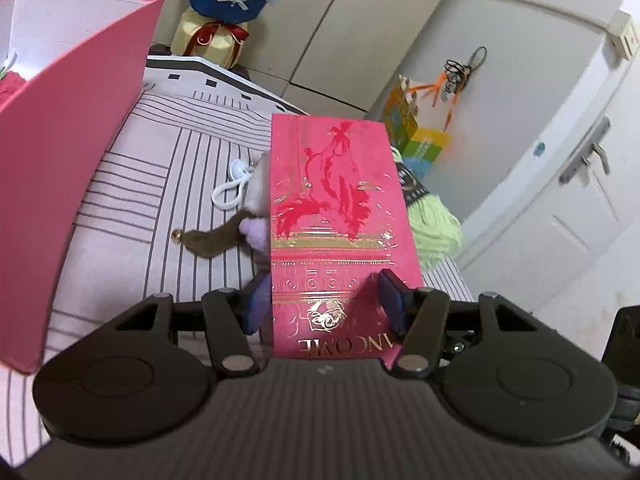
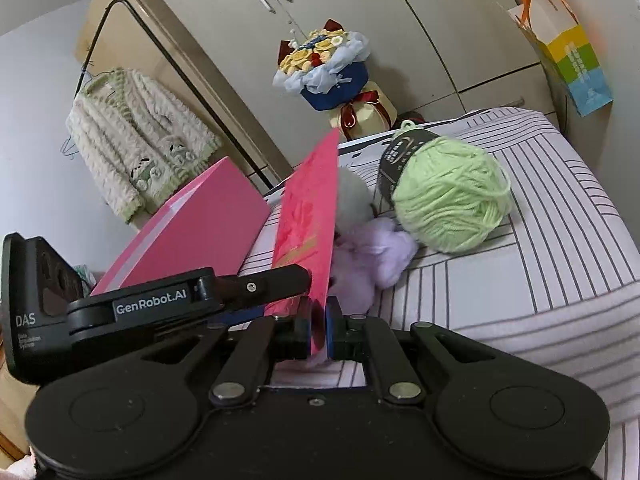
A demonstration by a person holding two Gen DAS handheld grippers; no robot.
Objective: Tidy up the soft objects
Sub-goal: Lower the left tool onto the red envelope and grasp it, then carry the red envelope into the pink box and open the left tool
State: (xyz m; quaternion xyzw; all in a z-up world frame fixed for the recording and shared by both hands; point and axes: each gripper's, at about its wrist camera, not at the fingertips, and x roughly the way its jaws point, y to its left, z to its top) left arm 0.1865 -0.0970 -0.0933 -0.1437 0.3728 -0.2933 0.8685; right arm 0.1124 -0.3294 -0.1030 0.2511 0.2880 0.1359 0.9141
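A flat pink-red gift bag (image 1: 340, 200) with gold print is held up over the striped bed (image 1: 140, 208). My left gripper (image 1: 324, 280) is open around the bag's near end: the left blue pad sits behind its edge, the right pad in front. In the right wrist view my right gripper (image 2: 319, 328) is shut on the bag's (image 2: 308, 216) lower edge. One of the left gripper's fingers (image 2: 276, 282) lies against the bag's left face. A green yarn ball (image 2: 452, 196) and a purple-and-white plush toy (image 2: 372, 252) lie on the bed just behind the bag.
A large open pink box (image 1: 68, 160) stands at the left on the bed. The plush's brown tail (image 1: 208, 242) with a small bell lies beside a white loop. A bouquet (image 2: 324, 68) stands by the wardrobe, a fluffy cardigan (image 2: 136, 148) hangs on a rack, and a coloured paper bag (image 2: 572, 52) hangs at the right.
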